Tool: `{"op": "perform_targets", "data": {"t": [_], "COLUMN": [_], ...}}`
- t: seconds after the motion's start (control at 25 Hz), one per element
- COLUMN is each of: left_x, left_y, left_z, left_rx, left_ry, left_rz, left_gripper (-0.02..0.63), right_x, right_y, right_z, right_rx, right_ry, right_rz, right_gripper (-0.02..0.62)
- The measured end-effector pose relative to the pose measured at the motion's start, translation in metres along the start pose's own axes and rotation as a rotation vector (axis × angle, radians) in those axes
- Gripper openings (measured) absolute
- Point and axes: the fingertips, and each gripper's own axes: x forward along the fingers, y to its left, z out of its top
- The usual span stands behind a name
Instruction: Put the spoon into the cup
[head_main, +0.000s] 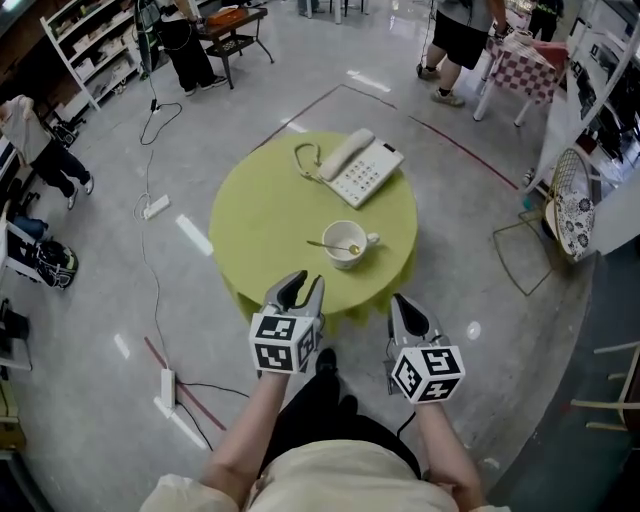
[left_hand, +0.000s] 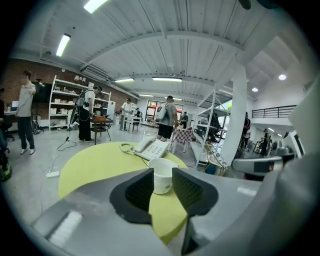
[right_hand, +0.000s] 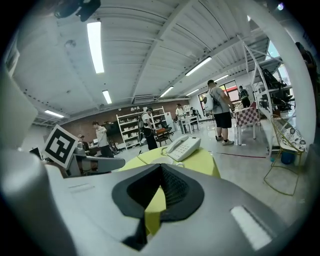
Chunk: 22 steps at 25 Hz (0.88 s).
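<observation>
A white cup (head_main: 345, 243) stands near the front of the round green table (head_main: 268, 212). The spoon (head_main: 333, 246) lies in the cup, its handle sticking out over the left rim. My left gripper (head_main: 303, 287) hovers over the table's near edge, just short of the cup and a little left of it. In the left gripper view its jaws stand open with the cup (left_hand: 163, 176) seen between them, apart from the pads. My right gripper (head_main: 405, 306) hangs off the table's front right edge. Its jaws (right_hand: 160, 167) are shut with nothing in them.
A white desk phone (head_main: 358, 165) with a coiled cord sits at the table's far side. Cables and a power strip (head_main: 167, 385) lie on the floor to the left. People stand by a chequered table (head_main: 530, 65) at the back right; shelving (head_main: 95, 45) is at the back left.
</observation>
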Motion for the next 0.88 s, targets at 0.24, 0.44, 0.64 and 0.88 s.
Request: {"op": "perform_targets", "data": {"t": [0.24,0.44,0.64,0.88], "left_x": [0.019,0.035,0.049,0.065], "left_y": [0.012,0.021,0.028,0.034], "left_z": [-0.002,0.001,-0.003,-0.007], "left_rx": [-0.017,-0.028,-0.033,-0.035], "left_ry": [0.035,0.05,0.072,0.104], "left_rz": [-0.008,-0.013,-0.023,-0.037], "left_gripper": [0.118,0.118,0.118,0.118], "right_x": [0.018,0.033,0.045,0.058], "right_y": [-0.005,-0.009,-0.011,-0.017], "right_z": [-0.001,0.001,-0.002,0.002], "right_rx": [0.01,0.018,0.023,0.029], "right_ry": [0.024,0.036,0.049,0.057], "right_rz": [-0.02,-0.03,-0.041,-0.062], "right_gripper": [0.002,0.002,0.002,0.002]}}
